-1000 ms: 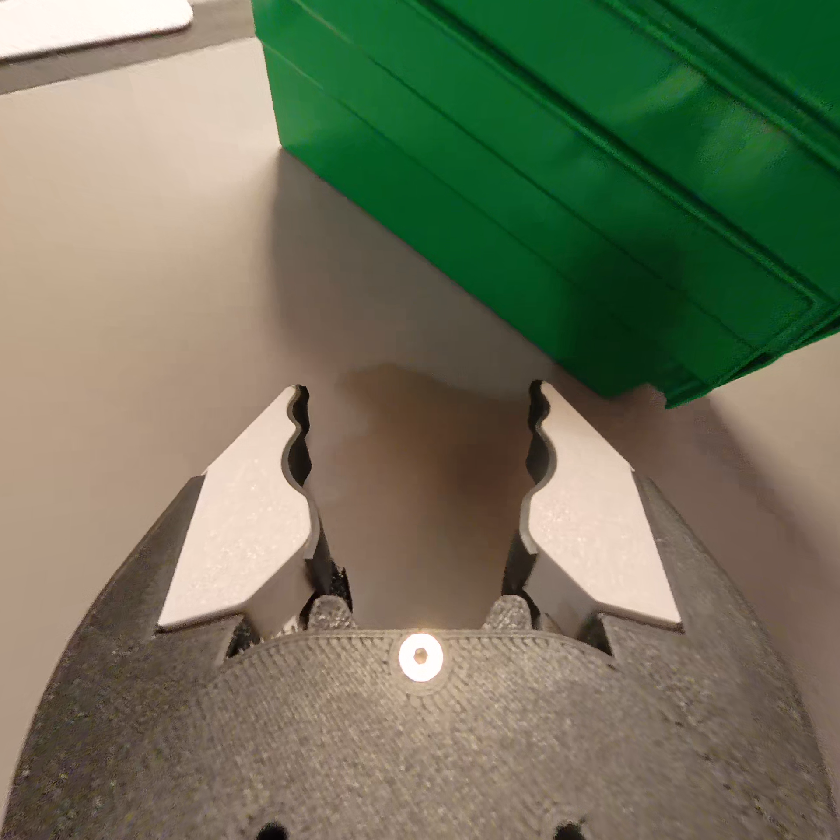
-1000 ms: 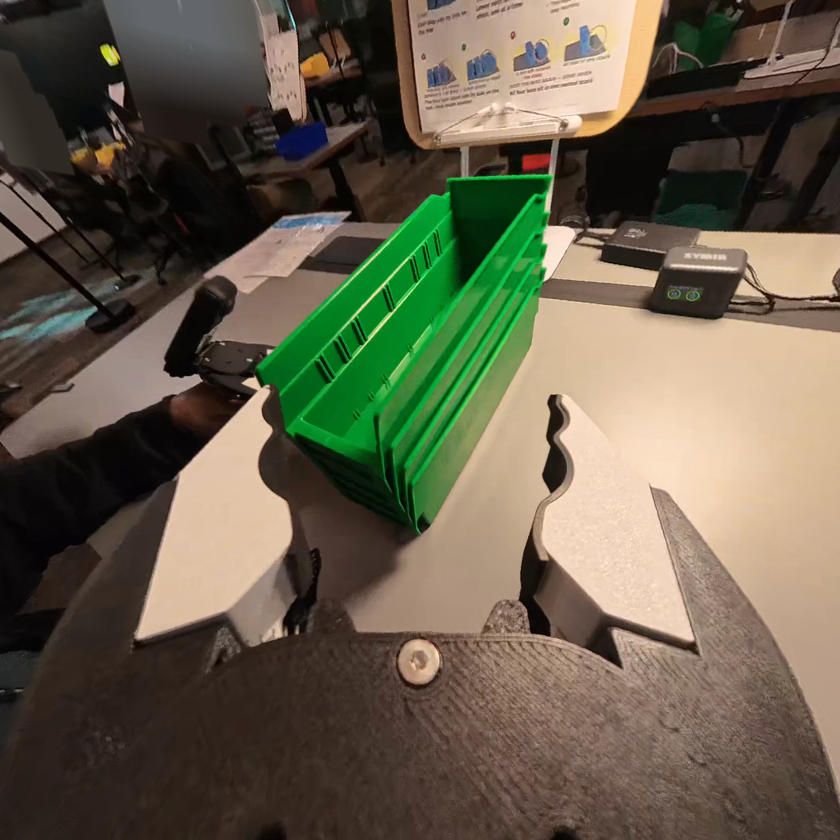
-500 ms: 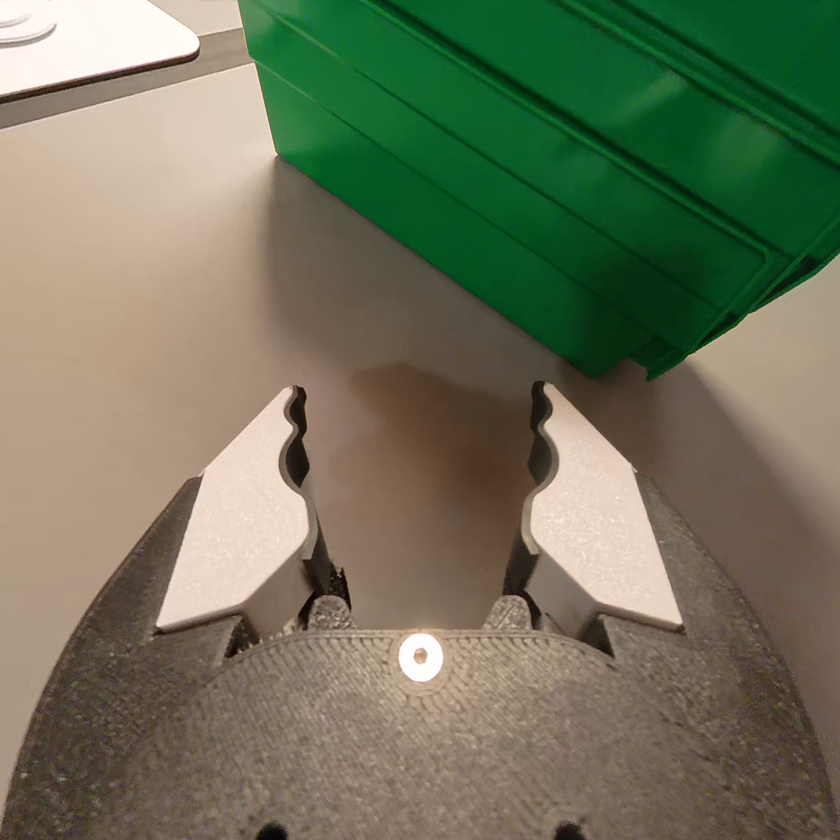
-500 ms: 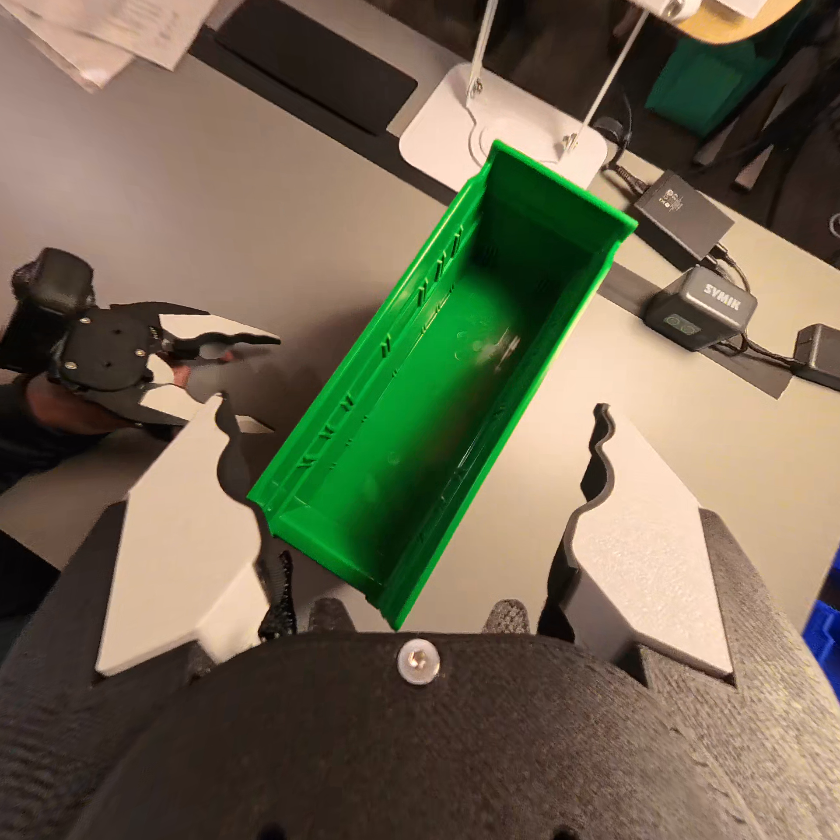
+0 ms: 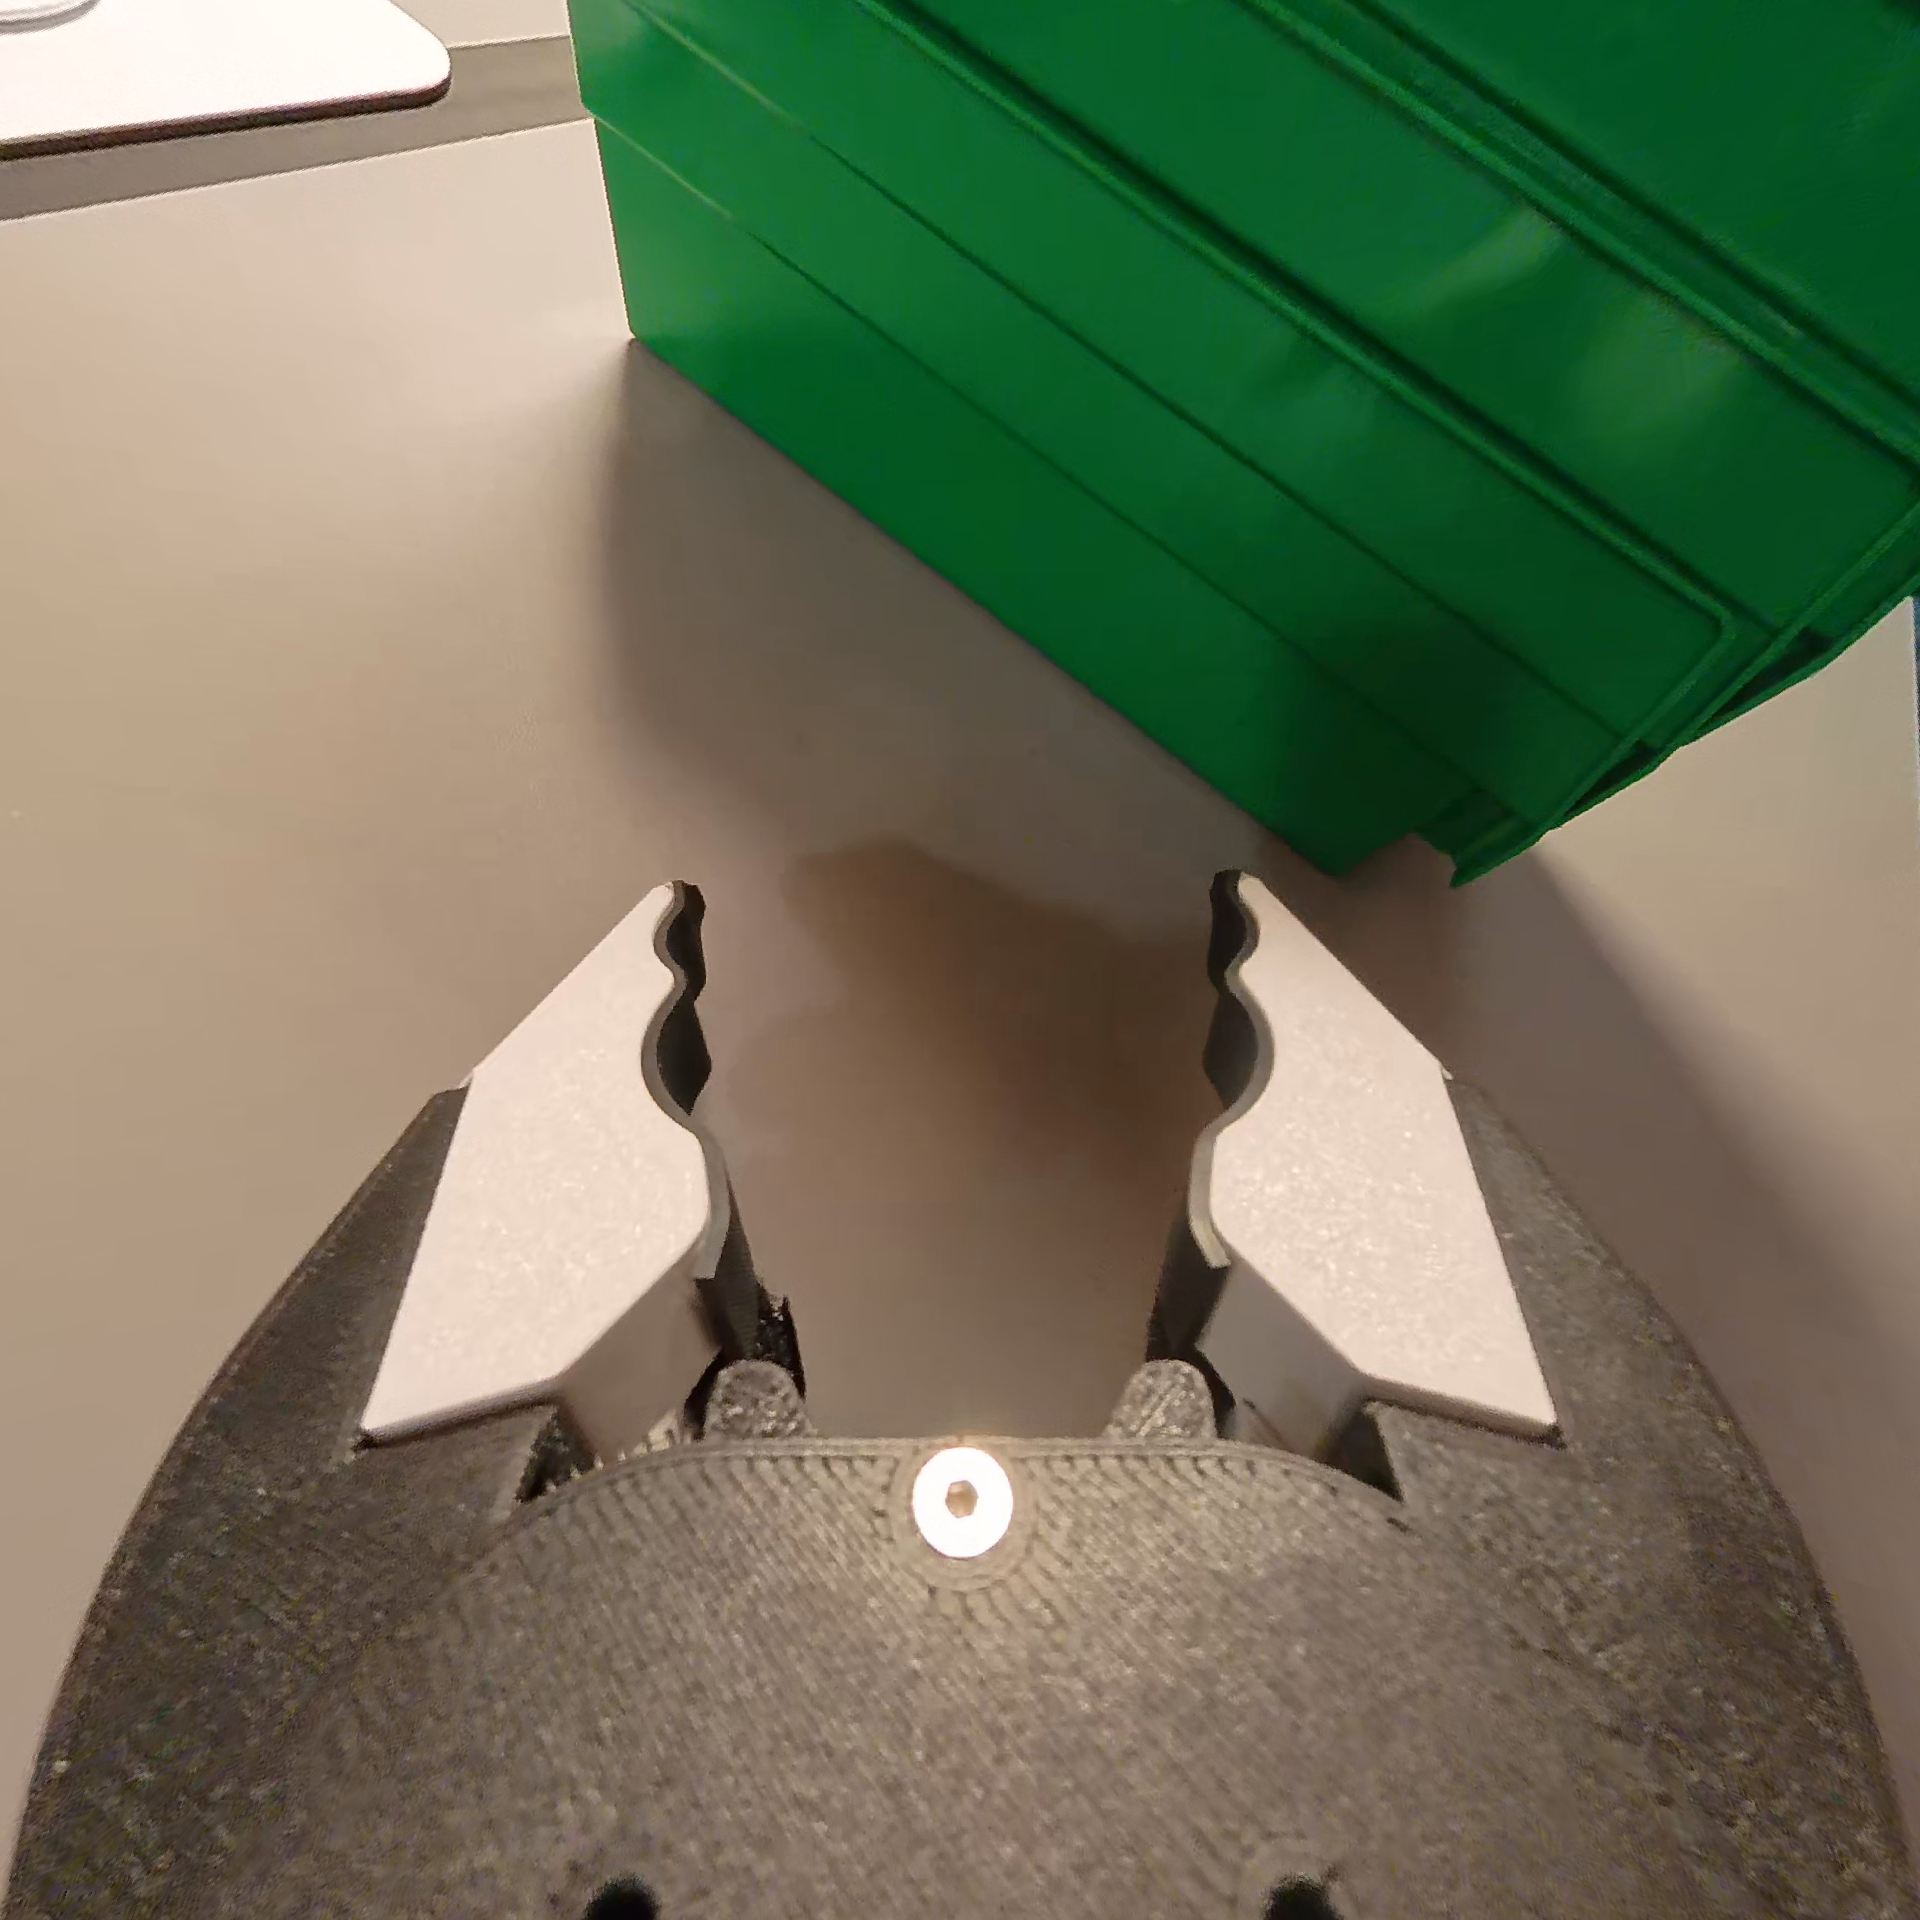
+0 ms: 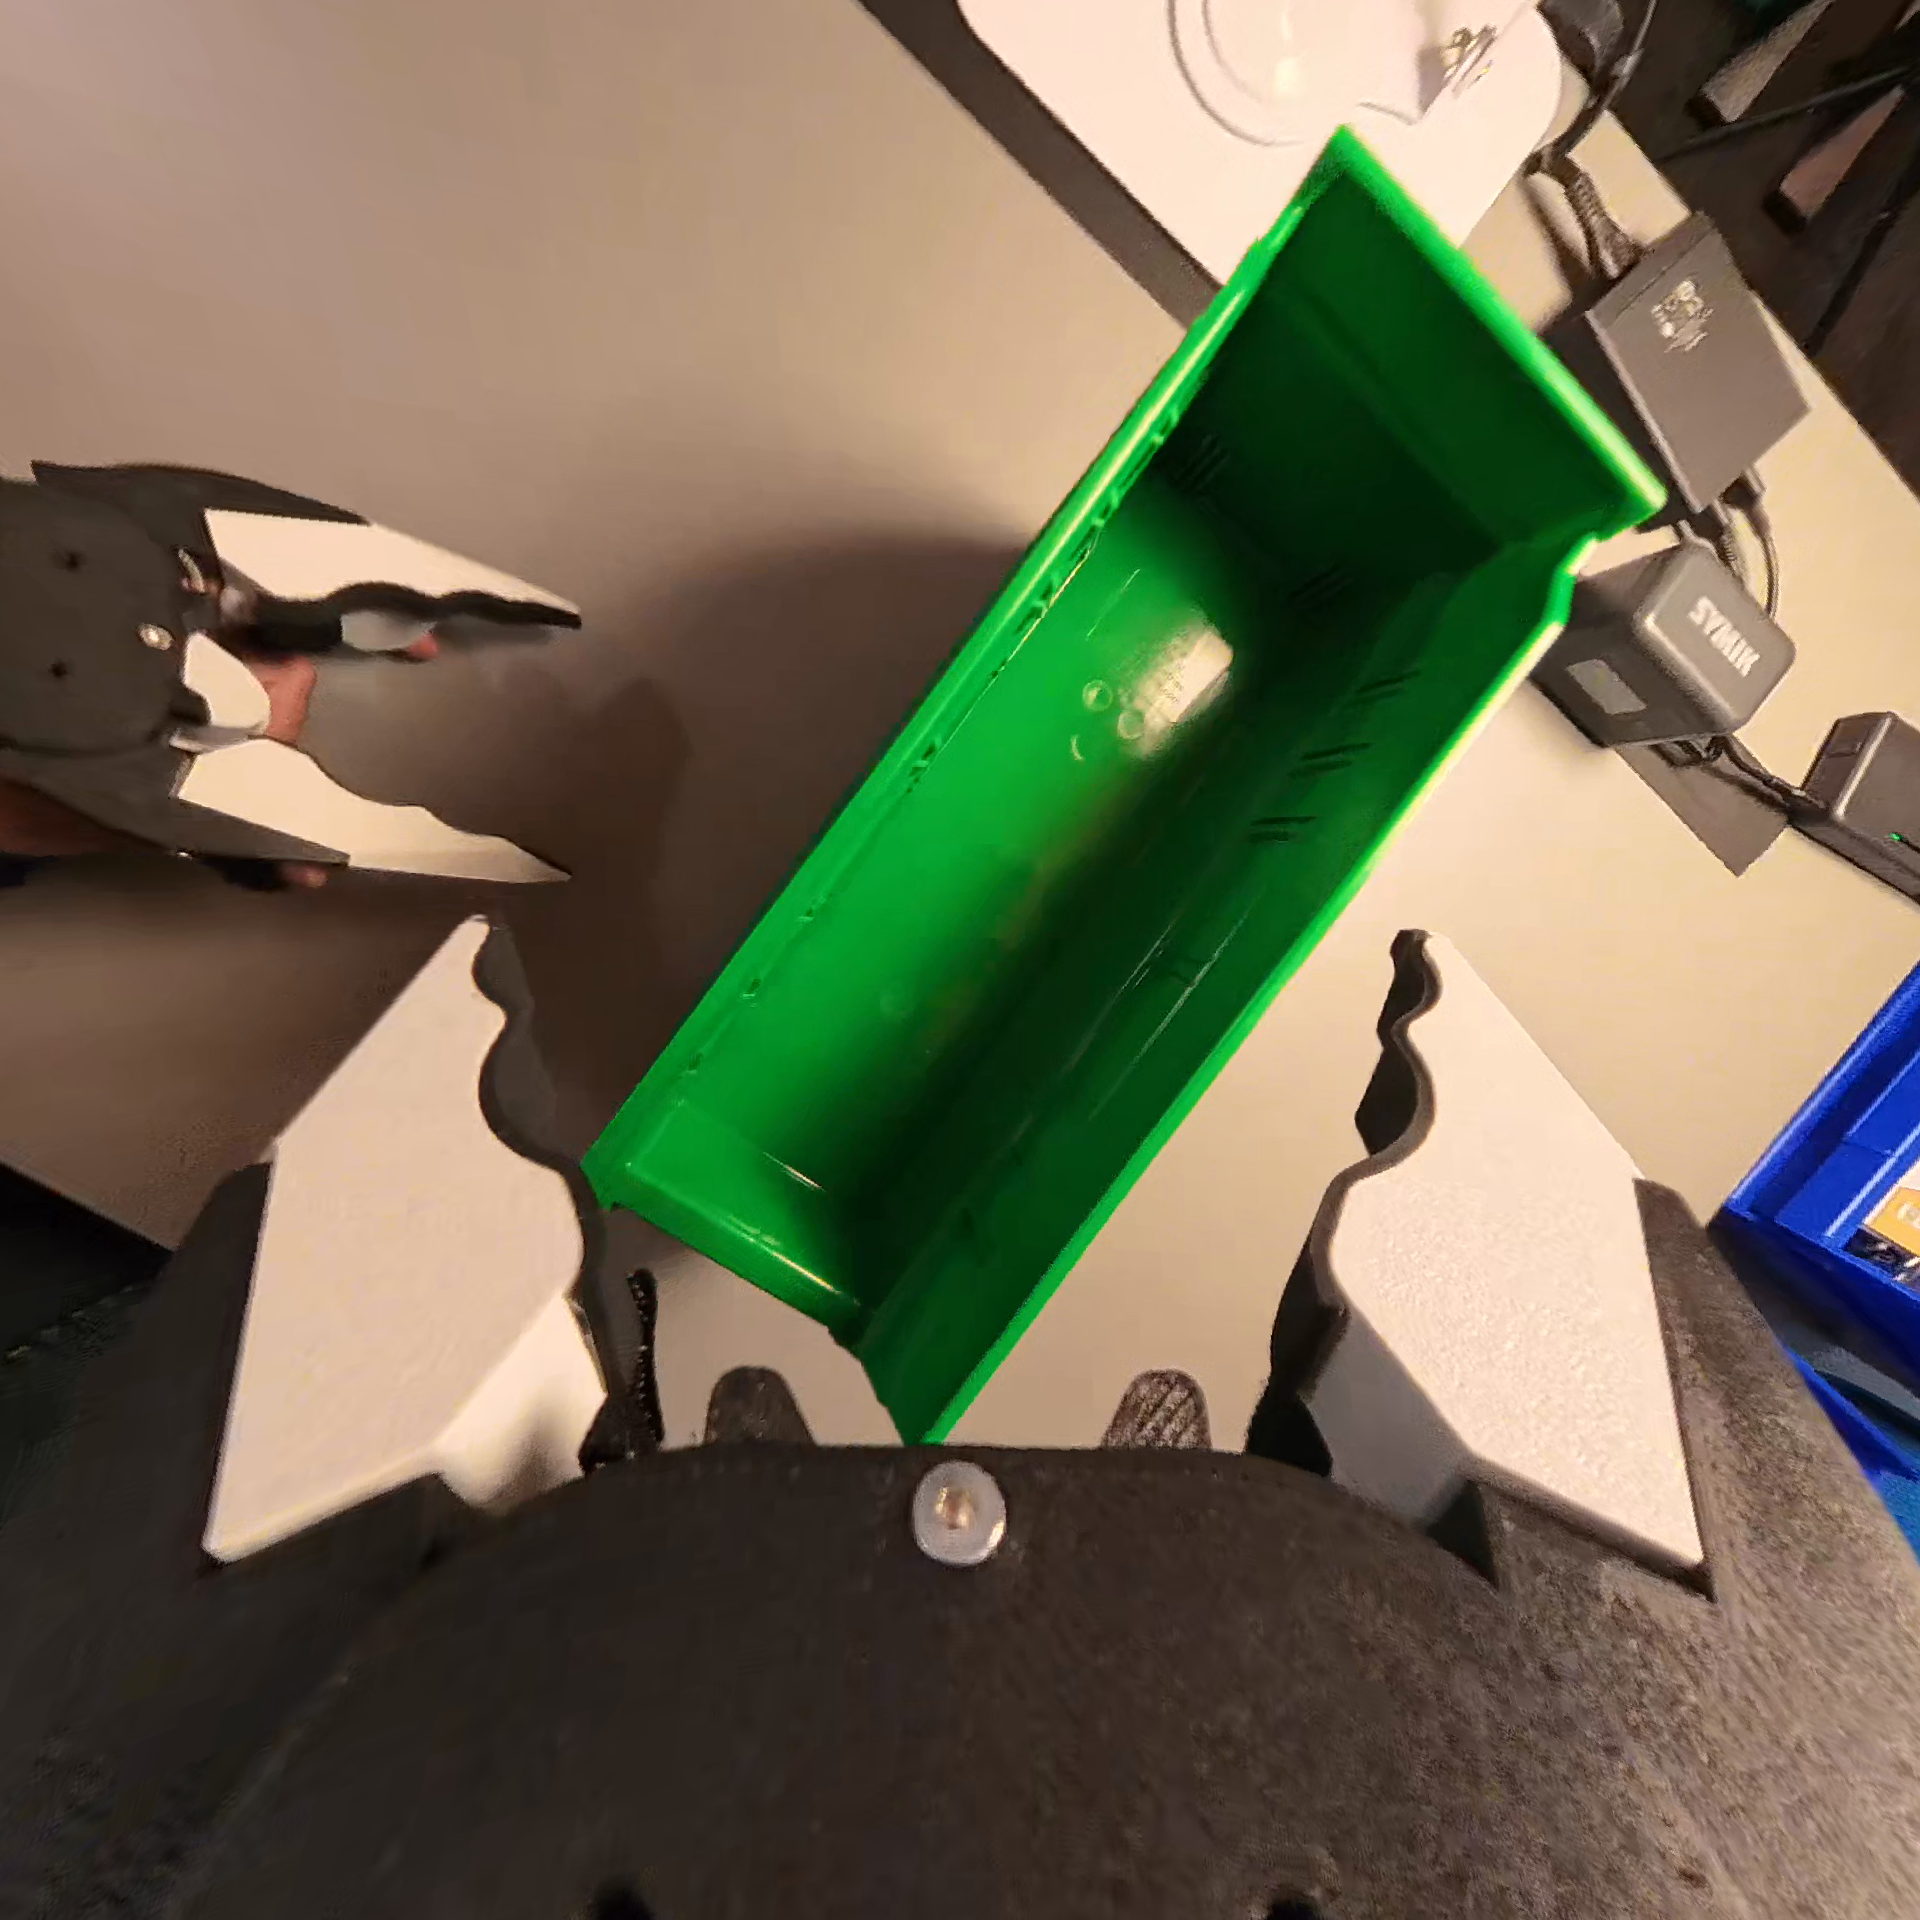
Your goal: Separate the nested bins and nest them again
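Pale beige, the counter (image 6: 520, 260) fills most of both views and carries everything, with a dark strip crossing it toward 1 o'clock in the right wrist view. Largest on it is the stack of nested green bins (image 6: 1091, 831), seen from above in that view as one long open trough running from about 7 o'clock up to 1 o'clock, its inside bare and glossy; in the left wrist view the same stack (image 5: 1195, 343) shows its side at 1 o'clock, the layered rims stepped one over another and the bottom resting on the counter. The right tool (image 6: 956, 945) hangs above the near end of the bins with its pale fingers (image 6: 416, 1195) spread very wide, one to either side of the trough; neither clearly presses on the plastic. The left tool (image 5: 956, 904) sits low over the counter with its jaws moderately wide and only bare surface between them, the stack's near corner just beyond its right finger at 1 o'clock; the right wrist view shows this tool (image 6: 551, 738) at 9 o'clock, apart from the bins. A white base plate (image 6: 1247, 94) lies at 12 o'clock past the bins' far end. Dark grey boxes with cables (image 6: 1662, 644) sit at 2 o'clock, and a blue bin (image 6: 1829, 1174) edges in at 3 o'clock.
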